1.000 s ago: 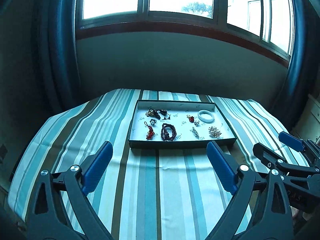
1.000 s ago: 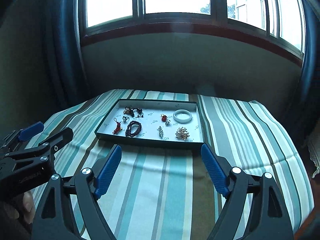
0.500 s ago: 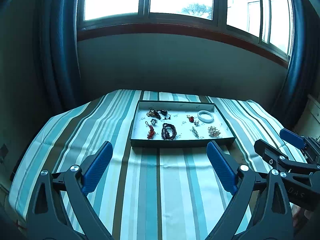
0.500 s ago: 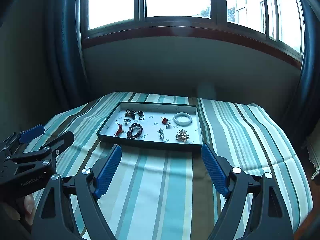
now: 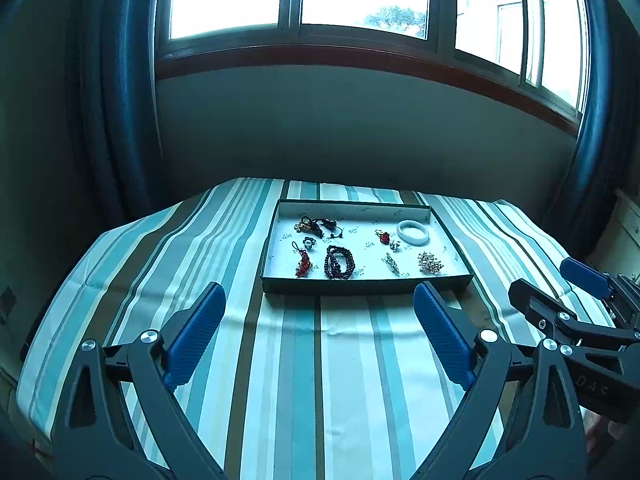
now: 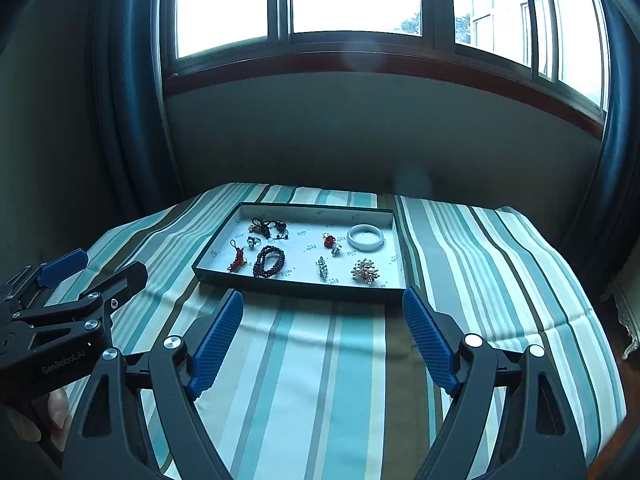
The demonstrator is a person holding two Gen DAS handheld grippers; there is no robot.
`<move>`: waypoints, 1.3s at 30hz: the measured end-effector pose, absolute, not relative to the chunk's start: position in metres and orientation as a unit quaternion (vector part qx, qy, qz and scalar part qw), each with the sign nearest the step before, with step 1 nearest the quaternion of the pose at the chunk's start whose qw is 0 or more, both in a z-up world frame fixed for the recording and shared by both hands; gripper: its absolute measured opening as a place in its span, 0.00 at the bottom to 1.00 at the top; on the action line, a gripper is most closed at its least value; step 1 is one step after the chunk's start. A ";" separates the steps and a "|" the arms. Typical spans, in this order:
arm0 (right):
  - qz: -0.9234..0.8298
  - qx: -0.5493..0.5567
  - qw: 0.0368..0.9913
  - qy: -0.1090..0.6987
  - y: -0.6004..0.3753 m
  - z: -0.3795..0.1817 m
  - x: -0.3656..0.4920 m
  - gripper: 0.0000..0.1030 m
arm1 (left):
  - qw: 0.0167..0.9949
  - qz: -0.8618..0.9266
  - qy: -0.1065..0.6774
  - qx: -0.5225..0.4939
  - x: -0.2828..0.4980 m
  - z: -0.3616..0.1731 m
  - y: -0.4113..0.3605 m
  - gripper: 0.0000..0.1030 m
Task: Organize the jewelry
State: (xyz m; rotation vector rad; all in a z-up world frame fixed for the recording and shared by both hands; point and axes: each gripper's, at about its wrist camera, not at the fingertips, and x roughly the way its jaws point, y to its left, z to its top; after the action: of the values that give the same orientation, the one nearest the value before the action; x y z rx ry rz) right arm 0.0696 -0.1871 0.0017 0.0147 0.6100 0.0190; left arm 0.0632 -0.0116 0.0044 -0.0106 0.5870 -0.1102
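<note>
A shallow dark-rimmed tray with a white lining lies on the striped cloth beyond both grippers. In it lie a white bangle, a dark bead bracelet, a red tassel charm, a gold brooch and several small pieces. My left gripper hangs open just short of the tray's near rim, with nothing between its blue pads. My right gripper is likewise open and empty, at the same distance from the tray.
The striped cloth covers a table that drops off at left, right and front. A wall with a window and dark curtains stands behind. Each gripper shows at the other view's edge, and a hand holds the left one.
</note>
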 end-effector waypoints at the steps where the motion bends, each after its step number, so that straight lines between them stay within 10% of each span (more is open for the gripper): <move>1: 0.009 0.007 0.954 0.300 -0.187 0.002 0.070 0.79 | 0.956 -0.054 0.289 -0.005 0.063 0.004 -0.011 0.92; 39: 0.009 0.006 0.953 0.302 -0.187 -0.002 0.071 0.79 | 0.952 -0.058 0.302 -0.006 0.064 0.000 -0.018 0.92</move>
State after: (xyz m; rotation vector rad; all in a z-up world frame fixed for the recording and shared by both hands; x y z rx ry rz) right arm 0.0705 -0.1871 -0.0016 0.0132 0.6134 0.0189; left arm 0.0638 -0.0176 -0.0004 -0.0125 0.6132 -0.1185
